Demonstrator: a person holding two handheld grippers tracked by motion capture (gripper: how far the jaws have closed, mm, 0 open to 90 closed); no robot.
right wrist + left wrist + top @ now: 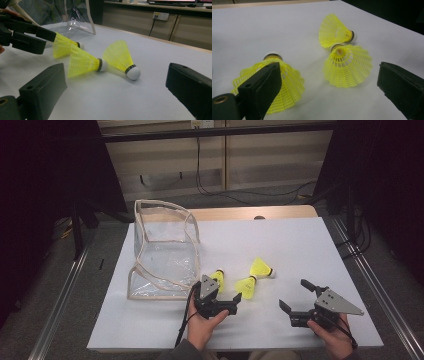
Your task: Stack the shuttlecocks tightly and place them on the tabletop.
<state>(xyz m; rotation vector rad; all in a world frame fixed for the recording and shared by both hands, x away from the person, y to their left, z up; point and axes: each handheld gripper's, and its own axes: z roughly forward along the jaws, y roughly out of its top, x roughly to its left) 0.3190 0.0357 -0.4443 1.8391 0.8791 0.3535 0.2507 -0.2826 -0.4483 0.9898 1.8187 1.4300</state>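
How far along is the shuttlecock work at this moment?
Nothing looks done: the clear bag holds no shuttlecock, and all three lie on the white table. In hand: the open left gripper reaches around the nearest shuttlecock. The other two shuttlecocks remain, with the right gripper open and empty.

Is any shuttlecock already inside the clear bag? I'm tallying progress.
No: in the high view the clear bag holds nothing, and all three yellow shuttlecocks lie on the white table beside it.
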